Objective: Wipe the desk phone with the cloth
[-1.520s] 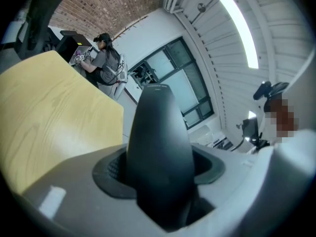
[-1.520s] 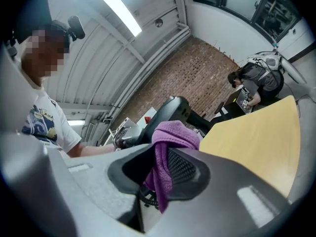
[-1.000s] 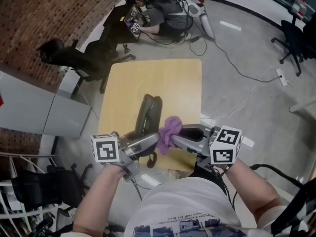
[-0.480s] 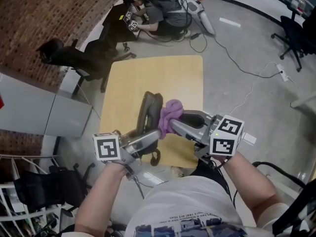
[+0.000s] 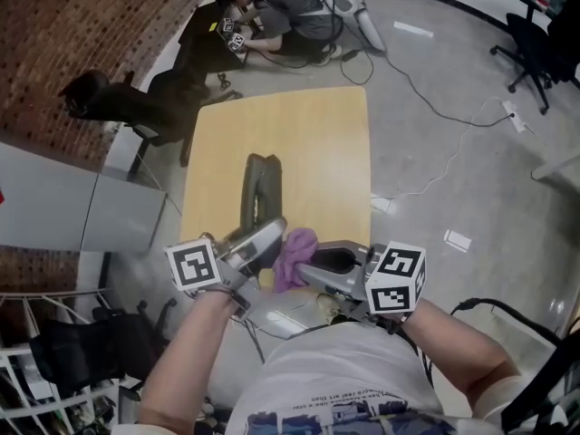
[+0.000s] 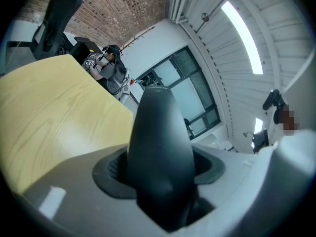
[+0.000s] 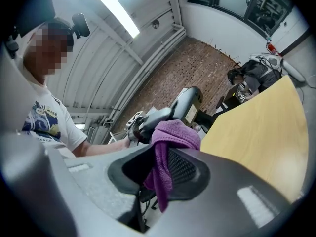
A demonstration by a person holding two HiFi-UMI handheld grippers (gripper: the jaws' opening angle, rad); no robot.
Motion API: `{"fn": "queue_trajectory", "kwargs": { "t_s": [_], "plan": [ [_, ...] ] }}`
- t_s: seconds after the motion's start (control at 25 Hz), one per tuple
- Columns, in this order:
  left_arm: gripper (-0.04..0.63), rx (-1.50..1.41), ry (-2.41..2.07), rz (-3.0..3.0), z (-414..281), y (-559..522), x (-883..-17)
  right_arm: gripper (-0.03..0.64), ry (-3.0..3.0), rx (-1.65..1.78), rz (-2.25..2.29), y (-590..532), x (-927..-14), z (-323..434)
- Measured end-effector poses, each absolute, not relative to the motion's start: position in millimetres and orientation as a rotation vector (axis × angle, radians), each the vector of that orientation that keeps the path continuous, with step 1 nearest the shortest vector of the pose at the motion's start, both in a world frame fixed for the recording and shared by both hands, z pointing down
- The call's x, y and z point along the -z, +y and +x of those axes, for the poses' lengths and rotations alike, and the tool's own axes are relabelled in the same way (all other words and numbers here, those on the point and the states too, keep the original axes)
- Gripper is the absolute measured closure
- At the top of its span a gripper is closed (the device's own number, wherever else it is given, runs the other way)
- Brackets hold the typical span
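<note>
A dark phone handset (image 5: 256,184) stretches over the yellow table (image 5: 313,143), and my left gripper (image 5: 263,236) is shut on its near end. From the left gripper view the handset (image 6: 158,147) rises big and dark between the jaws, above the tabletop (image 6: 54,112). My right gripper (image 5: 306,265) is shut on a purple cloth (image 5: 294,247), which bunches up right beside the left jaws at the handset's near end. The cloth (image 7: 170,137) hangs between the right jaws (image 7: 158,174), with the handset (image 7: 188,101) just beyond. No phone base is visible.
A person (image 5: 272,12) crouches on the floor beyond the table's far edge, among bags. Cables (image 5: 435,107) trail over the floor at right, near an office chair (image 5: 544,39). A grey cabinet (image 5: 63,211) and a brick wall stand at left.
My right gripper has drawn the cloth back along the handset toward me, from its middle to the near end beside the left jaws. The left gripper keeps its hold.
</note>
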State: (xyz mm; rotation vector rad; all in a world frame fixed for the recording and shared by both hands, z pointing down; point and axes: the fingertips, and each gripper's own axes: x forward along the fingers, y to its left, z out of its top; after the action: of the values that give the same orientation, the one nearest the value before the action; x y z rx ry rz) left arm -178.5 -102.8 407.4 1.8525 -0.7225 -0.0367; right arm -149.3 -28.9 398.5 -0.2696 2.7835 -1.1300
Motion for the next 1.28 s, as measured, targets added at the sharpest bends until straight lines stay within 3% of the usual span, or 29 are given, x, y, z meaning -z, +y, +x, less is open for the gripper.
{"fn": "queue_trajectory", "kwargs": {
  "t_s": [0.28,0.68,1.28],
  "plan": [
    [0.285,-0.035,-0.816,1.851,-183.1,-106.8,-442.1,0.529,2.969,1.119,-0.331,12.4,-434.4,-147.0],
    [0.285,-0.248,-1.084,1.788,-169.0,-134.1,-551.2,0.529,3.003,1.121,-0.682,-5.0,-450.9,-54.0],
    [0.284,-0.618,-1.330,1.696,-161.4,-158.1,-633.0,0.529,3.065,1.143,-0.661,-38.4,-449.0,0.8]
  ]
}}
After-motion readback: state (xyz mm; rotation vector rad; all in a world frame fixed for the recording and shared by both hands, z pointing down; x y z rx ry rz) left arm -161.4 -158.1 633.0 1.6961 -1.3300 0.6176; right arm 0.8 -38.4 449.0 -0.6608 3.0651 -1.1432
